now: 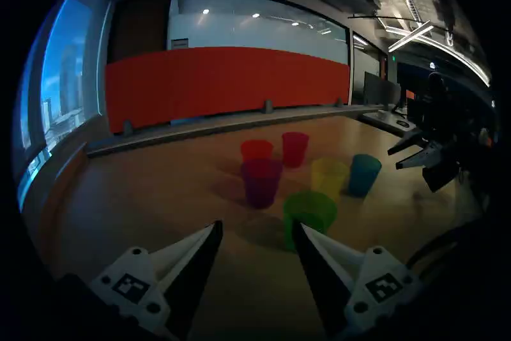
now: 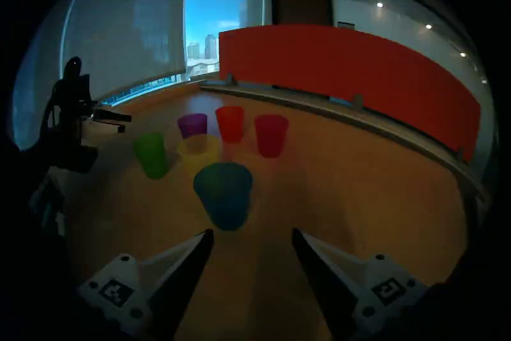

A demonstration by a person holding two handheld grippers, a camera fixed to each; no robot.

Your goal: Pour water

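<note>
Both views are recorded dim and underexposed, with colours muted. Daylight is admitted through the window (image 1: 61,98) at the left in the left gripper view, and blue daylight is also seen far off in the right gripper view. The sky is rendered as the brightest area. Small ceiling spots (image 1: 255,15) and a strip light (image 1: 412,34) are registered as hard white points. Soft, faint shadows are thrown on the worktop (image 1: 160,213) beside the cups (image 1: 260,181). Straight edges are bowed strongly toward the rims of both views. The near blue cup (image 2: 223,195) is rendered slightly soft.
</note>
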